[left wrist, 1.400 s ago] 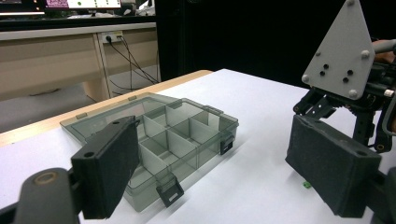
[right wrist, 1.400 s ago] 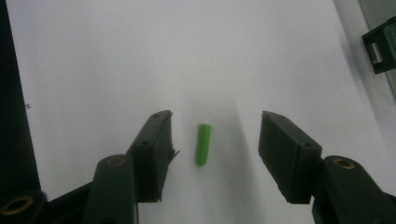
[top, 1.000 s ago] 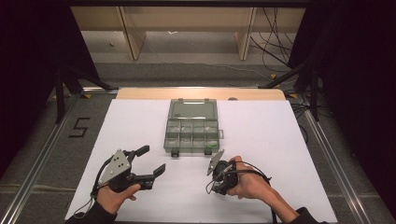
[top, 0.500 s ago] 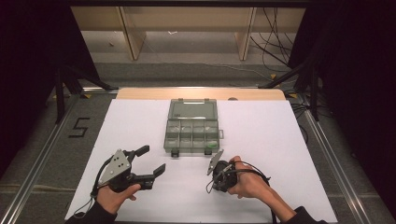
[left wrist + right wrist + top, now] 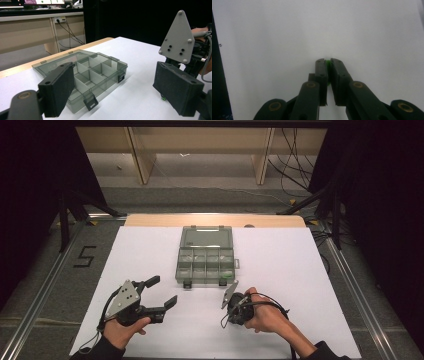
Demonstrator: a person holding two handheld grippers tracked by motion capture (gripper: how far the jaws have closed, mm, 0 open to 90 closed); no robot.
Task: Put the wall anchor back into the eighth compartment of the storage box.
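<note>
Green piece [image 5: 327, 65] half-hidden between clamped jaws

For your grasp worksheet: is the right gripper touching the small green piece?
Touching. In the right gripper view, the right gripper has its jaws closed onto the small green piece, which is pinched between the pads with no gap on either side.

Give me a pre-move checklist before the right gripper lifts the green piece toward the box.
1. Right gripper shut on the green piece: ok; its jaws have just been closing and the piece sits between the pads.
2. Grip depth: cannot tell; only a sliver of green shows at the tips.
3. Box lid open, compartments reachable: ok.
4. Target compartment free: cannot tell; contents are too small to read.
5. Left gripper open and apart from the box: ok.
6. Path over the table to the box: ok.
</note>
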